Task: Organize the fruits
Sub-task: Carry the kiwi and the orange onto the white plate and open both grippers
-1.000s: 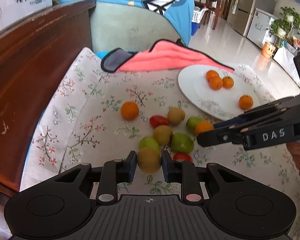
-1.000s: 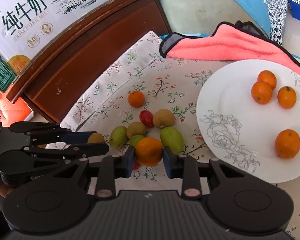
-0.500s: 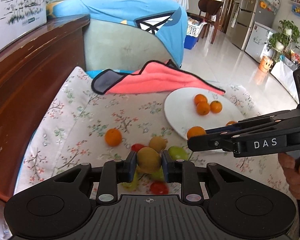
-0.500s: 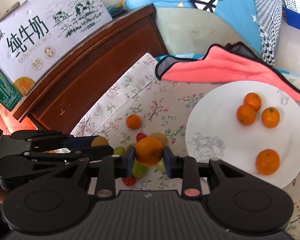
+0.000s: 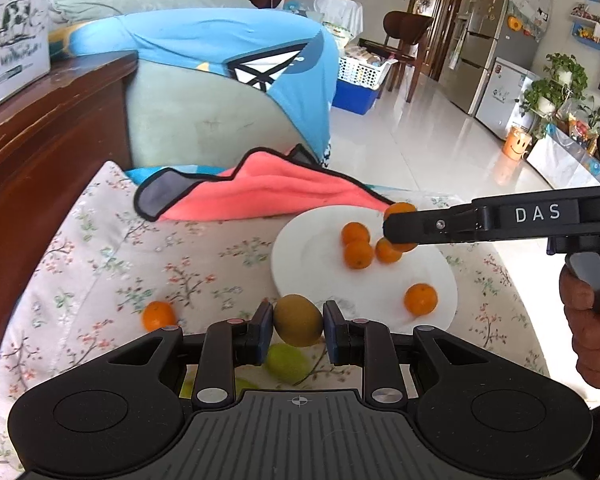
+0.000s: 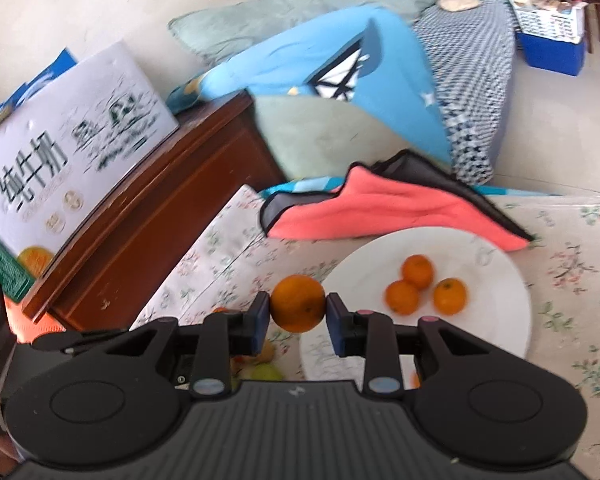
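So both fruits are off the cloth now. A second ago we were down low over the pile, and since then both hands have come up and swung toward the white plate [image 5: 300, 240]. Our left gripper [image 5: 298, 322] is clamped on the brown kiwi [image 5: 298, 320], carried in the air just short of the plate's near rim. The right gripper [image 6: 298, 308] has its pads squeezed on the orange [image 6: 298, 303], and from the left camera it hangs over the plate, right by the three oranges [image 6: 424, 286] grouped there, with a fourth orange [image 5: 421, 299] nearer the rim. That orange is basically ready to drop in with its own kind. The kiwi probably needs a different spot, since the plate looks orange-only. One stray orange [image 5: 159, 315] and some green fruit [image 5: 286, 362] are left on the floral cloth [image 5: 100, 248].
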Action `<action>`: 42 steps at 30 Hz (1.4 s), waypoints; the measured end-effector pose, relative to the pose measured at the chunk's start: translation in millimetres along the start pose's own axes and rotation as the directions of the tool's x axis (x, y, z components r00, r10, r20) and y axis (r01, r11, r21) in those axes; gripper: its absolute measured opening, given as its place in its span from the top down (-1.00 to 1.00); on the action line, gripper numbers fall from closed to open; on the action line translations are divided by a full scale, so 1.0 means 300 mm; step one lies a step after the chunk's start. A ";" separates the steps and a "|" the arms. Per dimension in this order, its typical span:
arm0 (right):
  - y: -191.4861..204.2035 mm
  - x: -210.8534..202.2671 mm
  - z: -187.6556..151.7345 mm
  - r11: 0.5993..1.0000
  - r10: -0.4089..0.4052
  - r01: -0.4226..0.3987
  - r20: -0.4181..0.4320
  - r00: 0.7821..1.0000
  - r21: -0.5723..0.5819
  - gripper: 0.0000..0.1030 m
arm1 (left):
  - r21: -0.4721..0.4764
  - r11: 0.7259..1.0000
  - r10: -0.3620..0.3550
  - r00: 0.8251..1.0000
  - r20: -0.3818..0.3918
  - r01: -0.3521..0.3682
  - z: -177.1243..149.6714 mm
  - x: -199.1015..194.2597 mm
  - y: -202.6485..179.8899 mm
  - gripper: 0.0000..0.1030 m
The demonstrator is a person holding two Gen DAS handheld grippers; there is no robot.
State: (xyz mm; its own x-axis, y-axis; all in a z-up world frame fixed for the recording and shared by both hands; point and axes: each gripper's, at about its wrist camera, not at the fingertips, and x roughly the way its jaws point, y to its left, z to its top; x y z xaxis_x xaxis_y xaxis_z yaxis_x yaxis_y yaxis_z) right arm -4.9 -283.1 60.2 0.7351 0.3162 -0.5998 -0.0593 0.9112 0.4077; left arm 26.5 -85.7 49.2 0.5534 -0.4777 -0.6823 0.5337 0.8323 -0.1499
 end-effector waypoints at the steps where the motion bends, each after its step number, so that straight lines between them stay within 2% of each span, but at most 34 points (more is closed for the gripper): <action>1: -0.010 -0.004 0.004 1.000 -0.006 0.006 0.003 1.000 0.007 0.40 | -0.001 1.000 -0.001 1.000 0.000 0.001 0.004 0.007 -0.009 0.53; 11: -0.100 -0.032 0.002 0.994 -0.080 0.080 -0.004 0.997 0.072 0.40 | -0.016 1.000 -0.009 0.999 -0.030 0.009 0.020 0.103 -0.093 0.53; 22: -0.230 -0.009 -0.025 0.962 -0.157 0.169 -0.074 0.985 0.214 0.41 | -0.030 0.999 -0.018 0.997 -0.081 0.015 0.022 0.219 -0.168 0.53; 34: -0.283 0.002 -0.044 0.940 -0.205 0.225 -0.103 0.973 0.257 0.40 | -0.054 0.998 -0.015 0.994 -0.105 0.009 0.021 0.288 -0.215 0.53; 38: -0.304 0.009 -0.051 0.927 -0.204 0.232 -0.122 0.971 0.296 0.35 | -0.075 0.997 -0.012 0.996 -0.089 0.005 0.031 0.280 -0.219 0.46; 40: -0.299 -0.001 -0.046 0.930 -0.201 0.223 -0.104 0.974 0.292 0.35 | -0.087 0.996 -0.003 0.997 -0.074 -0.003 0.039 0.268 -0.219 0.25; 41: -0.294 -0.007 -0.042 0.932 -0.202 0.220 -0.093 0.975 0.288 0.35 | -0.092 0.996 0.007 0.998 -0.064 -0.013 0.043 0.258 -0.218 0.05; 42: -0.288 -0.011 -0.038 0.934 -0.201 0.216 -0.083 0.976 0.283 0.35 | -0.097 0.995 0.017 0.999 -0.052 -0.022 0.048 0.246 -0.216 -0.05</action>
State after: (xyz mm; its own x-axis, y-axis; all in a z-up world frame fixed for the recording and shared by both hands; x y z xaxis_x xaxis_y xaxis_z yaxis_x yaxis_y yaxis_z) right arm -10.0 -359.9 19.2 0.6732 0.1478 -0.7245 0.2946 0.8451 0.4462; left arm 42.0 -178.9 19.0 0.5281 -0.4486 -0.7210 0.4572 0.8657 -0.2037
